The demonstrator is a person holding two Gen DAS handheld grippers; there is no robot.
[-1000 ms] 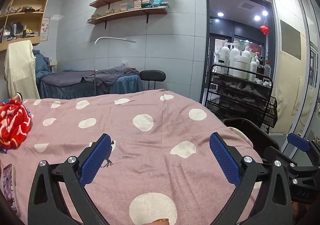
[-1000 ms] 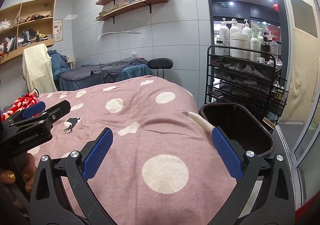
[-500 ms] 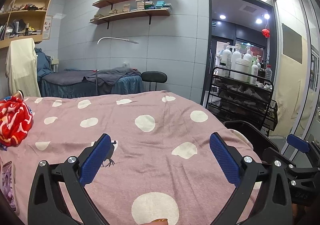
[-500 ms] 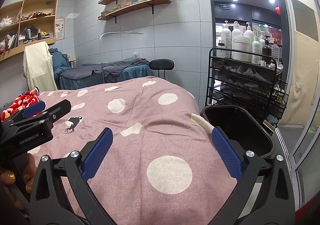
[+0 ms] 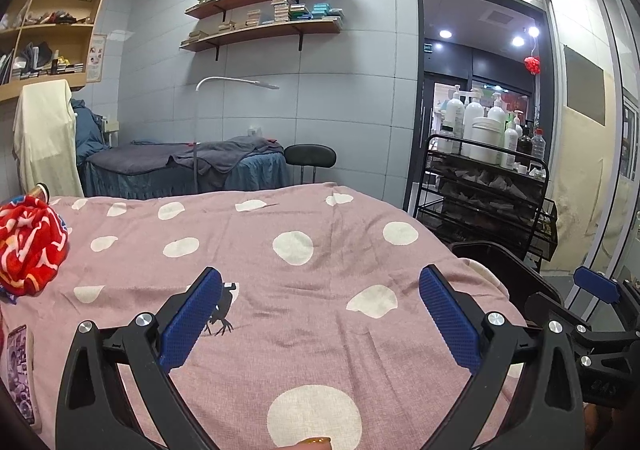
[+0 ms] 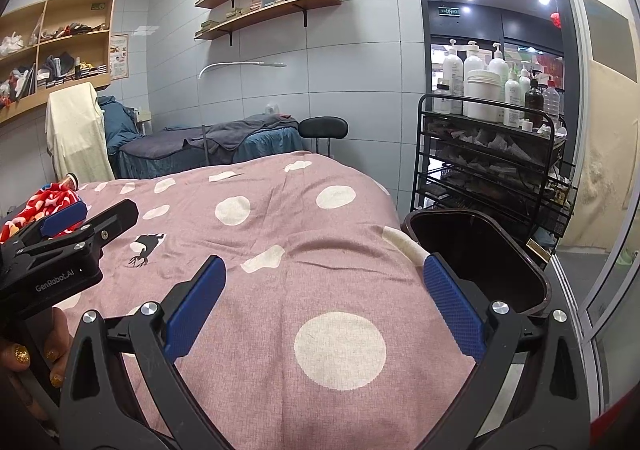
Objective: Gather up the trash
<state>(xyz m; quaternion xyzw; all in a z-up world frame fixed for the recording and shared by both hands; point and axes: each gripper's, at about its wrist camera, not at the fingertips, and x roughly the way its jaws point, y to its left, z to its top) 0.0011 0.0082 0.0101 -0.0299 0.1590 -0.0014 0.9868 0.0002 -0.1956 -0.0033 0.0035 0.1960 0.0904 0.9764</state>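
Note:
A dark open trash bin [image 6: 480,250] stands at the right side of the bed, also partly seen in the left wrist view [image 5: 508,270]. My left gripper [image 5: 320,310] is open and empty above the pink dotted blanket [image 5: 300,290]. My right gripper [image 6: 324,298] is open and empty above the same blanket [image 6: 280,234], close to the bin. A flat printed wrapper or card [image 5: 20,370] lies at the bed's left edge. A red patterned cloth bundle [image 5: 28,246] sits at the far left, also in the right wrist view [image 6: 44,198].
A black wire cart [image 6: 492,170] with white bottles stands behind the bin. A second bed [image 5: 184,170] and a black stool [image 5: 310,158] are at the back wall. A glass door [image 6: 608,210] is at the right. The left gripper's body [image 6: 60,250] shows in the right wrist view.
Both views have tilted slightly upward; the grippers stay open and empty over the blanket. Nothing was picked up or let go.

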